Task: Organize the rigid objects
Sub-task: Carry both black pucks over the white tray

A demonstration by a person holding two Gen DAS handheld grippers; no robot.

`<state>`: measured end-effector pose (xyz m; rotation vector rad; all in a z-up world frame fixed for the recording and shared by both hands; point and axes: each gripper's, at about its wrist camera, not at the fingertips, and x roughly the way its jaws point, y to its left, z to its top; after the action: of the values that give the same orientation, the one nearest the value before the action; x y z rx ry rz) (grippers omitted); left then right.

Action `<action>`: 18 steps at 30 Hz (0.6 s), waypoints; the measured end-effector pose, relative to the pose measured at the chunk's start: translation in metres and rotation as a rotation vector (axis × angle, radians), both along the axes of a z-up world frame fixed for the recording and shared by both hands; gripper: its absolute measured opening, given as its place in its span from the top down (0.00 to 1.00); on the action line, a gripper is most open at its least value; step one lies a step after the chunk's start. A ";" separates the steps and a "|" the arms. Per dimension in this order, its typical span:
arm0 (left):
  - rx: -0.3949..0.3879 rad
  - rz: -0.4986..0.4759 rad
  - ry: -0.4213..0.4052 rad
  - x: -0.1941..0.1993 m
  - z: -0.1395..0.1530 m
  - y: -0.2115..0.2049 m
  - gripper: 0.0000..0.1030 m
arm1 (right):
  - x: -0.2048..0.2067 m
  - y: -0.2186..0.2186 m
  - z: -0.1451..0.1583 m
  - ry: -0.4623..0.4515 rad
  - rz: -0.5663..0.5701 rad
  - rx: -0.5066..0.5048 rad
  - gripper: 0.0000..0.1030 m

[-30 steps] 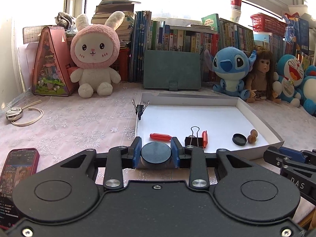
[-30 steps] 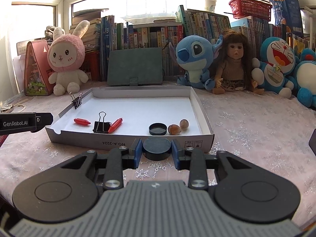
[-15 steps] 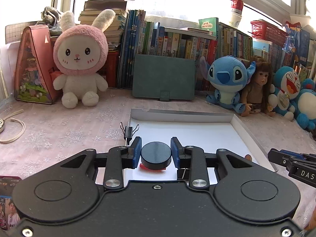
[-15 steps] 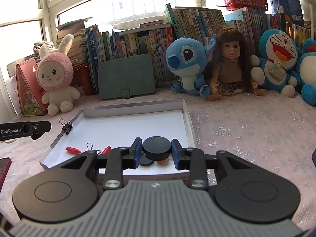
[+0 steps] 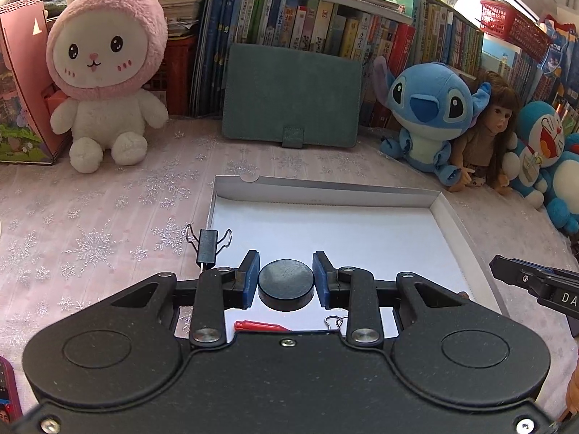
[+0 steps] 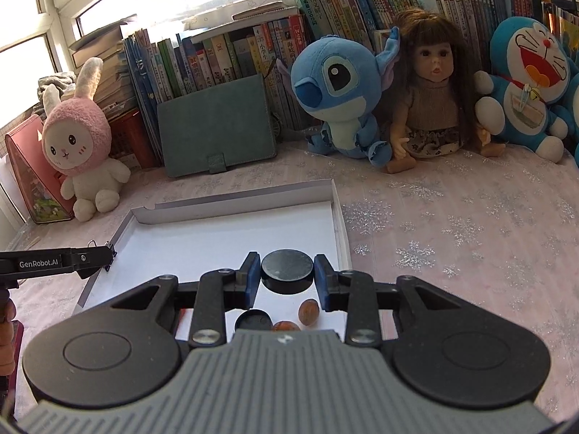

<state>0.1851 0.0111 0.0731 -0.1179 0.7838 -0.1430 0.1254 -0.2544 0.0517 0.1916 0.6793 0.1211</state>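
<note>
A shallow white cardboard tray lies on the pink snowflake cloth. My left gripper hovers over its near left part, shut on a black round disc. My right gripper hovers over the tray's near right part, shut on a second black round disc. Under the left gripper lie a red screwdriver bit and a binder clip's wire loop. Another black binder clip sits on the tray's left rim. Under the right gripper lie a black cap and two brown nuts.
Against the back stand a pink rabbit plush, a green case, a blue plush, a doll and a Doraemon plush, with books behind. A phone lies at the near left edge.
Both grippers have risen and moved forward over the tray, each still holding its black disc. The tray's small items now lie beneath them.
</note>
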 end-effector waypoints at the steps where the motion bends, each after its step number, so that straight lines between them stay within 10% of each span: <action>1: 0.009 0.000 0.002 0.002 -0.002 -0.003 0.71 | 0.005 0.000 -0.003 0.014 -0.001 0.002 0.64; 18: 0.134 0.014 0.063 0.024 -0.039 -0.020 0.71 | 0.046 0.034 -0.034 0.113 0.053 -0.075 0.64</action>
<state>0.2095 -0.0086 0.0341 -0.0011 0.8526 -0.0730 0.1715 -0.2206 0.0177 0.1088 0.8005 0.1362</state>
